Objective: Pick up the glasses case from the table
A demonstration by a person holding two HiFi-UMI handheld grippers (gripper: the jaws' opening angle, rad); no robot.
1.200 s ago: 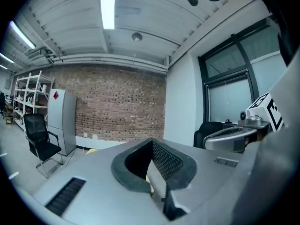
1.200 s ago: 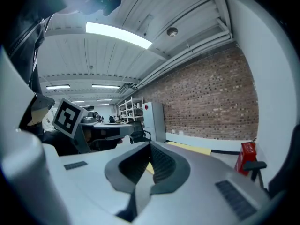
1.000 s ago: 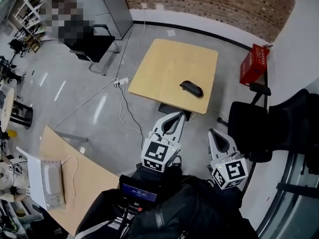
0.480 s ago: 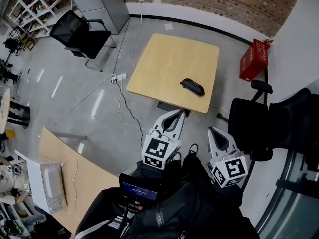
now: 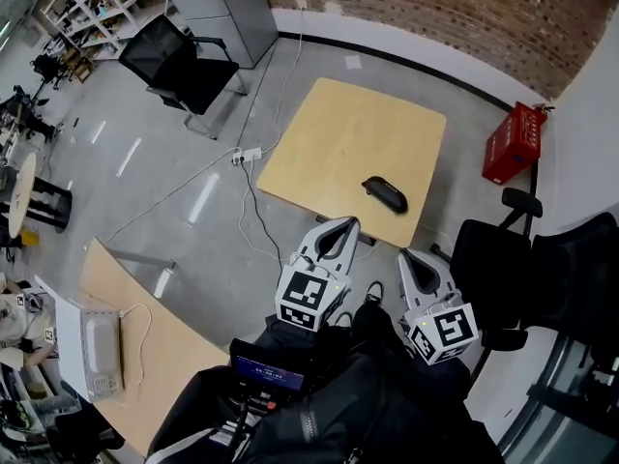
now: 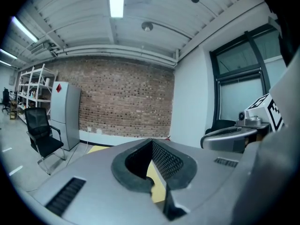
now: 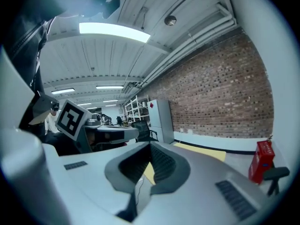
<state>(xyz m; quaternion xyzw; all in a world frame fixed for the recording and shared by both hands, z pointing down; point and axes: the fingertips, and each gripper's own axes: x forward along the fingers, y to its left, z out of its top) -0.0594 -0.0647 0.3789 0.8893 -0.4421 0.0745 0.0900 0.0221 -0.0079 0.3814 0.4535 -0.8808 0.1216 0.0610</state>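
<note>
The black glasses case [image 5: 385, 194] lies near the front right edge of the light wooden table [image 5: 338, 143]. Both grippers are held short of the table, over the floor. My left gripper [image 5: 346, 223] points at the table's near edge, jaws shut and empty, a little left of and below the case. My right gripper [image 5: 407, 256] is lower and to the right, also shut with nothing in it. In the left gripper view the left gripper [image 6: 151, 141] has its pads meeting, the yellow table [image 6: 157, 187] showing behind them. The right gripper [image 7: 150, 145] looks the same in the right gripper view.
A red crate [image 5: 513, 143] stands right of the table and black office chairs [image 5: 503, 264] stand at the right. Another black chair [image 5: 184, 61] and a grey cabinet [image 5: 218, 3] are far left. A power strip [image 5: 247, 155] with cables lies on the floor. A second desk [image 5: 160, 346] is at lower left.
The table and case have shifted right and lower in the head view and look a little nearer. Both grippers stay shut and keep their places in the view.
</note>
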